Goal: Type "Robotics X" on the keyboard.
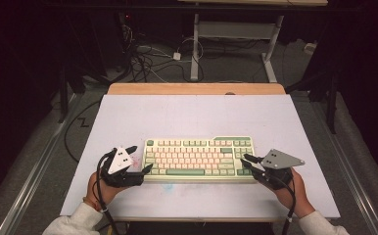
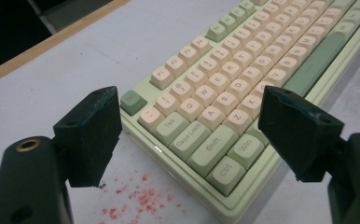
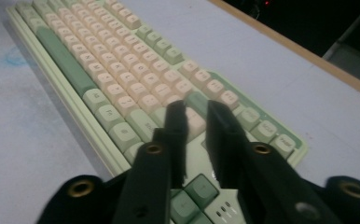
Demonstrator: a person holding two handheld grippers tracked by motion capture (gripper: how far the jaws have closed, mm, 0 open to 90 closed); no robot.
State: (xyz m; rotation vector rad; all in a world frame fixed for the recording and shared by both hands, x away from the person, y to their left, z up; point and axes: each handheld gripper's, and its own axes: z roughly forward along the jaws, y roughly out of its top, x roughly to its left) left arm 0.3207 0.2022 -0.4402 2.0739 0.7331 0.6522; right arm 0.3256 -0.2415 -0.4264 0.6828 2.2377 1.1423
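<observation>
A pale green keyboard [image 1: 199, 157] with cream and green keys lies flat on the white table top [image 1: 197, 115], toward its near edge. My left gripper [image 1: 143, 156] is at the keyboard's left end, and its jaws stand wide open around that end's near corner. In the left gripper view the keyboard [image 2: 234, 70] runs away between the jaws of the left gripper [image 2: 187, 126], which touch nothing. My right gripper [image 1: 245, 159] hovers over the keyboard's right end. In the right gripper view the jaws of the right gripper [image 3: 195, 109] are drawn almost together above the keyboard [image 3: 113, 60], with nothing between them.
Red speckled stains [image 2: 141, 196] mark the table beside the keyboard's left end. A faint blue smudge [image 3: 15, 58] lies in front of the keyboard. A wooden strip [image 1: 197, 88] edges the table's far side, and beyond it are desk legs and cables [image 1: 148, 61] on the floor.
</observation>
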